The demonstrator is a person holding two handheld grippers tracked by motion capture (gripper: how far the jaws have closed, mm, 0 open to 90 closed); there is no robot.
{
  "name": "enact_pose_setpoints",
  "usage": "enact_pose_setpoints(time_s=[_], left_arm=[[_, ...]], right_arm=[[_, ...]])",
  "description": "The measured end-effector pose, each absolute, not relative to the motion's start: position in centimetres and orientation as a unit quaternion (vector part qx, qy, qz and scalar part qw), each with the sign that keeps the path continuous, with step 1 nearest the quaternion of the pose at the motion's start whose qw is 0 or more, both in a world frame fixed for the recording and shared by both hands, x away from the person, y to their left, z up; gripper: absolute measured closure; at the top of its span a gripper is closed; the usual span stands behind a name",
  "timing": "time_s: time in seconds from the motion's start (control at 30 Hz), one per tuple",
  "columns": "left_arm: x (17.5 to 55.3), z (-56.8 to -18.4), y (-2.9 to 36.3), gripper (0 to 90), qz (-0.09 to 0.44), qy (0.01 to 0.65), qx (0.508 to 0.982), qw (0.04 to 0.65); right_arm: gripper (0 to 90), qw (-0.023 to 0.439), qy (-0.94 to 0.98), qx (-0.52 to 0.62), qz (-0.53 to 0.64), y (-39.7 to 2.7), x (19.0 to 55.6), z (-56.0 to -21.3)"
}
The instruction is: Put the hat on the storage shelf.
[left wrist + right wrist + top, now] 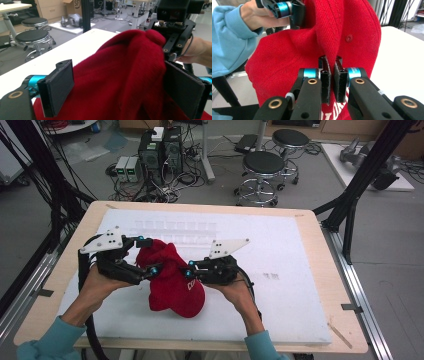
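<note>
1. red cloth is what you have between your hands: a soft cap [172, 280] lying bunched near the middle of the white foam sheet [290, 270] that covers the tabletop [320, 227], its upper part lifted off the sheet.
2. your right tongs [331, 75] are pressed nearly together on a raised fold of the cap's fabric, a thin ridge caught between the two black pads; in the right gripper view that pinch sits below a small covered eyelet.
3. your left tongs [122, 87] stand spread wide, one pad on each side of the cap's bulged crown. the cloth fills the gap and seems to touch the far pad, but i judge they aren't gripping it.
4. handling, as a judgement: the cap looks light, limp and not fragile. it will sag and fold wherever it is unsupported, so one pinch will let the rest hang. the weave looks rough enough not to slip.
5. where to take hold: a seam ridge or a doubled fold, as the right tongs have, gives the pads something thick. the left tongs would do best on a seam or edge on the opposite side, so the two holds can spread the cloth.
6. writing: white letters show on the cap just by the right tongs, but they are cut off and creased, so i can't read a word. a cardboard box [72, 5] in the left gripper view carries "sf".
</note>
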State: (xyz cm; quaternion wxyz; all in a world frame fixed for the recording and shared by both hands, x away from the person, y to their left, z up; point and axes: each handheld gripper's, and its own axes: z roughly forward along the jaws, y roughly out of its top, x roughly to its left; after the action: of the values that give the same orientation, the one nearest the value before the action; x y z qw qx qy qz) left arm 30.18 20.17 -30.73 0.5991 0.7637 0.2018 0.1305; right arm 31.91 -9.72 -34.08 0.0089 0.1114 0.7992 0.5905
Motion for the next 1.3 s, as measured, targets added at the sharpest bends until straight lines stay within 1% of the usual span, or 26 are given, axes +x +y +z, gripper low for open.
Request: enact_pose_setpoints(time_s=[0.1, 0.2, 0.47, 0.6, 0.87, 1.0, 1.23, 1.3], left_arm=[[29.9, -30.8, 20.6, 13.6, 0.126, 0.21, 0.758, 0.604], [29.4, -31.0, 21.0, 13.8, 0.109, 0.218, 0.752, 0.613], [27.8, -32.2, 22.3, 13.9, 0.107, 0.227, 0.738, 0.627], [27.0, -32.7, 22.4, 13.9, 0.092, 0.234, 0.738, 0.626], [26.0, -34.4, 21.3, 13.9, 0.075, 0.244, 0.741, 0.62], [25.9, -35.0, 20.7, 13.8, 0.069, 0.247, 0.741, 0.621], [26.1, -35.9, 19.1, 14.0, 0.064, 0.255, 0.743, 0.615], [26.2, -36.1, 18.6, 17.3, 0.068, 0.251, 0.741, 0.619]], right_arm=[[86.5, 0.017, 0.796, 0.122, 0.592, -10.0, 32.0, -34.0], [86.4, 0.031, 0.791, 0.133, 0.597, -10.2, 31.9, -33.7], [86.4, 0.069, 0.773, 0.16, 0.61, -10.9, 31.8, -33.0], [86.4, 0.067, 0.761, 0.177, 0.62, -11.3, 31.9, -32.9], [86.4, 0.096, 0.739, 0.201, 0.636, -11.7, 31.8, -32.1], [86.4, 0.096, 0.728, 0.206, 0.647, -11.8, 31.9, -31.8], [86.4, 0.108, 0.719, 0.223, 0.649, -11.4, 32.0, -31.6], [86.4, 0.11, 0.716, 0.229, 0.651, -11.3, 32.0, -31.6]])
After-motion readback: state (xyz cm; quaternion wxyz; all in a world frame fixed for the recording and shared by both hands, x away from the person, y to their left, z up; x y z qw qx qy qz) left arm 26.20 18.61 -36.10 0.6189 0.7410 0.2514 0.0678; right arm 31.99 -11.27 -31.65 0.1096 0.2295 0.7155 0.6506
